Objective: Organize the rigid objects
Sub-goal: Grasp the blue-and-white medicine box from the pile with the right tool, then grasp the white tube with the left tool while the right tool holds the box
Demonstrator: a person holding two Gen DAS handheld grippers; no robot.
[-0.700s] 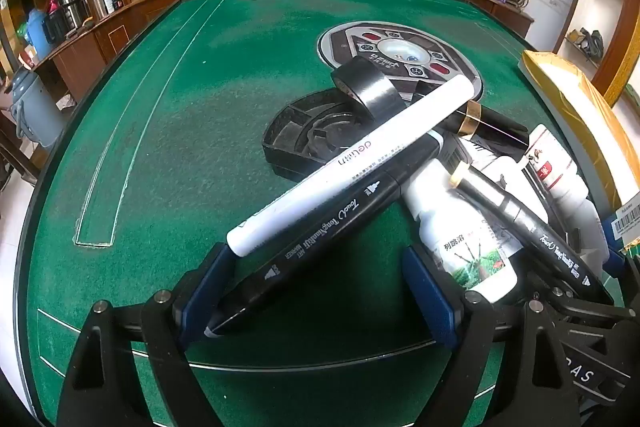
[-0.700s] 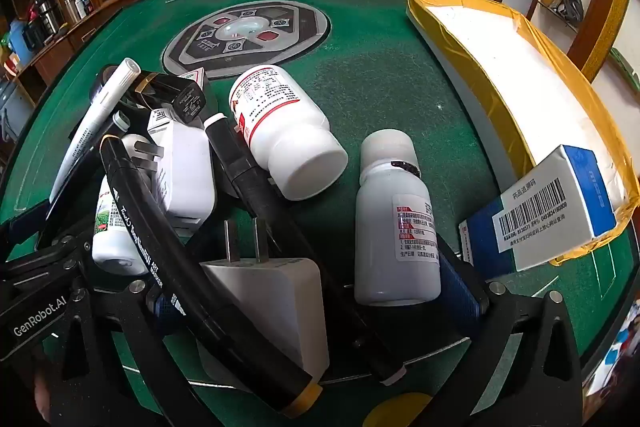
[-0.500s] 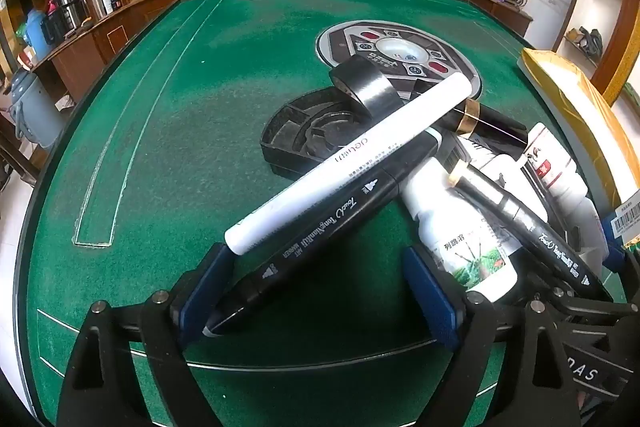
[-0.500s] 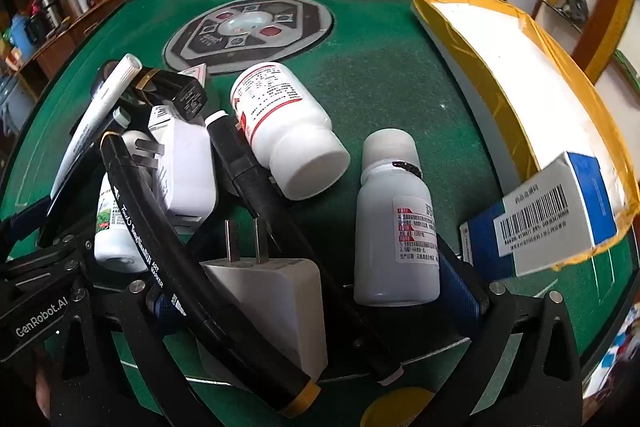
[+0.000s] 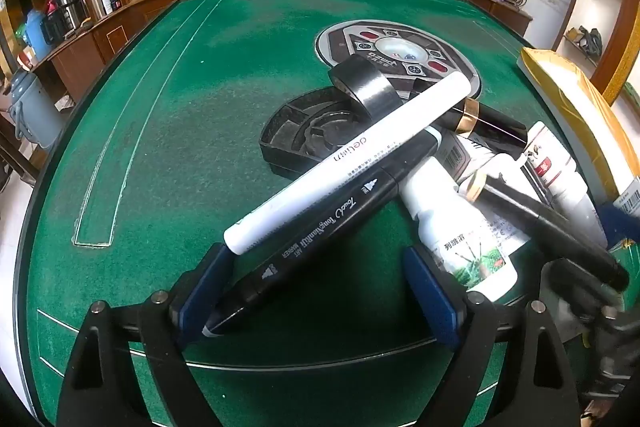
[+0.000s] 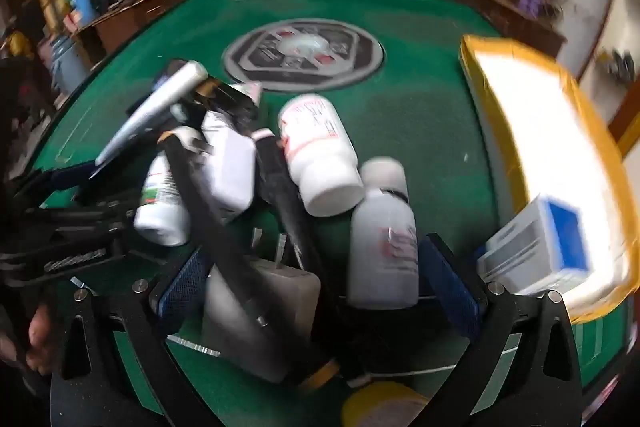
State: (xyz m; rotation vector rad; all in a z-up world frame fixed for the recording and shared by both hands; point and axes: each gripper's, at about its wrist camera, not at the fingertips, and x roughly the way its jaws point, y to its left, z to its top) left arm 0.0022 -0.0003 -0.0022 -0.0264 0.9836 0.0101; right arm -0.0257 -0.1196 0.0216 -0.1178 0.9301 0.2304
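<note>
A jumble of rigid items lies on the green felt table (image 5: 192,155). My left gripper (image 5: 316,291) stands open low over the felt, and the tip of a black art marker (image 5: 320,235) lies between its blue pads, untouched. A white marker (image 5: 344,163) rests across it. Behind are a black tape roll (image 5: 364,87), a black tray (image 5: 304,139) and a green-labelled white bottle (image 5: 460,227). My right gripper (image 6: 316,283) is open over a white charger plug (image 6: 272,299), a black pen (image 6: 208,203) and a small white bottle (image 6: 382,251). This view is blurred.
A bigger red-labelled bottle (image 6: 320,155) lies behind the small one. A blue-and-white box (image 6: 540,251) leans on a yellow-taped parcel (image 6: 532,131) at the right. A round control dial (image 5: 396,51) sits at the table's centre. A hand (image 6: 36,335) shows at lower left.
The right wrist view has blurred and the whole pile has slid down and to the right in it, so the right gripper is moving. The left view is nearly unchanged.
</note>
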